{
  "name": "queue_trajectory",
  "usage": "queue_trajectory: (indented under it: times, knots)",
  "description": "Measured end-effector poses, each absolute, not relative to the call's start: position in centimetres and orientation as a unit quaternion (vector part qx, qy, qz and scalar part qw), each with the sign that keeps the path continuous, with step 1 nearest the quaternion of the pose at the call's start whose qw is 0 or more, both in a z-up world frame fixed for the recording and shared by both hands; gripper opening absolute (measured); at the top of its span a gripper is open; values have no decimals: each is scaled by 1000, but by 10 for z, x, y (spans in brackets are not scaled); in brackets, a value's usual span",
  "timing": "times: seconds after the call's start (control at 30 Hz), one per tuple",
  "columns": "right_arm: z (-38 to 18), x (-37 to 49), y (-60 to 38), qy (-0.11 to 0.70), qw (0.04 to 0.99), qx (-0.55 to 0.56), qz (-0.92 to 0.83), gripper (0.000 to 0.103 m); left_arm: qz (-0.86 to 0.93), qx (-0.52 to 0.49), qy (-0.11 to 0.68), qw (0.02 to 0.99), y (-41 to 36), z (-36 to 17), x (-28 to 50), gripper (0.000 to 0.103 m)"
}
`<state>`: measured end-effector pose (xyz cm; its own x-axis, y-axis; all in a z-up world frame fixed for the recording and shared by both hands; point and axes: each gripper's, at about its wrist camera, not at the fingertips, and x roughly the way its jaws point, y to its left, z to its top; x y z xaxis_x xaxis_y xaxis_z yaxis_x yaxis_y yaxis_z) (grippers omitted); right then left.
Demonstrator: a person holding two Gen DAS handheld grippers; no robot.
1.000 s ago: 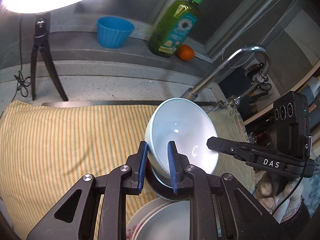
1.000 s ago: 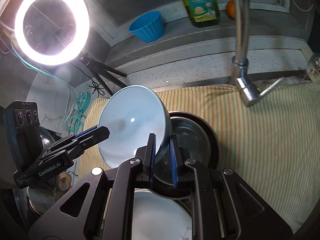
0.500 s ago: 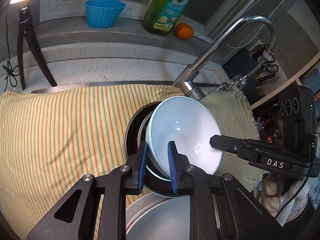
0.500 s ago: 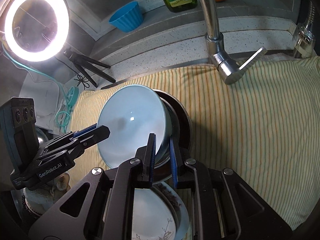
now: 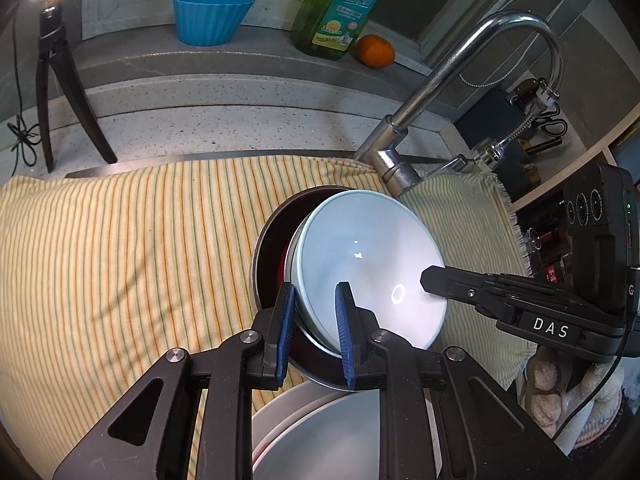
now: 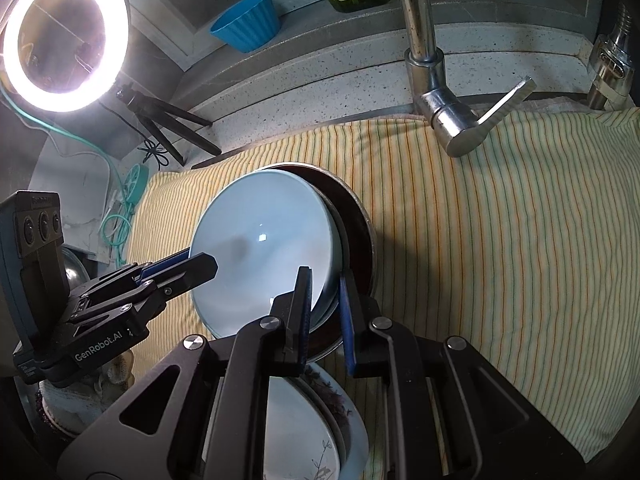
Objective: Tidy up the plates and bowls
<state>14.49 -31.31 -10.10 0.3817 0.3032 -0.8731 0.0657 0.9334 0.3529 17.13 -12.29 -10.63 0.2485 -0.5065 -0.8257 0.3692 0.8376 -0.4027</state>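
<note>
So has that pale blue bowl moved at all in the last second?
Yes. The pale blue bowl, pinched at its rim by both claws, has come down toward the striped cloth and now sits partly inside the dark pan, well below the faucet.

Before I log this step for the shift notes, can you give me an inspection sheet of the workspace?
Surface: striped cloth covers the work area below a speckled stone ledge.
Job's things: pale blue bowl tilted in a dark metal bowl; stacked plates nearer the camera.
Clutter: blue cup, green soap bottle and orange on the ledge.
Grippers: left gripper and right gripper each clamp the pale blue bowl's rim, on opposite sides.
Cables: black cord beside the tripod; teal cable.
Surroundings: tap, ring light.
</note>
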Motion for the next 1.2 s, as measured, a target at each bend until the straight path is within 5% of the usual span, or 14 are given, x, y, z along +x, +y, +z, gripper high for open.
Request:
queue_trajectory:
  times: [0.2,0.27,0.4,0.63,1.2]
  knots:
    - [-99,145,-310,548,819,156,76,17,-275,-63,546,789,-122,-106,170,19]
    - [-98,143,-311,545,821,152,79,23,-274,-61,544,790,-121,-104,169,19]
    - [-90,134,-318,532,828,158,78,52,-273,-58,536,797,-118,-97,166,26]
    - [-73,116,-331,516,839,157,79,63,-272,-53,521,808,-105,-84,160,36]
    - [-14,81,-395,487,866,108,37,64,-257,-68,519,812,-73,-87,161,36]
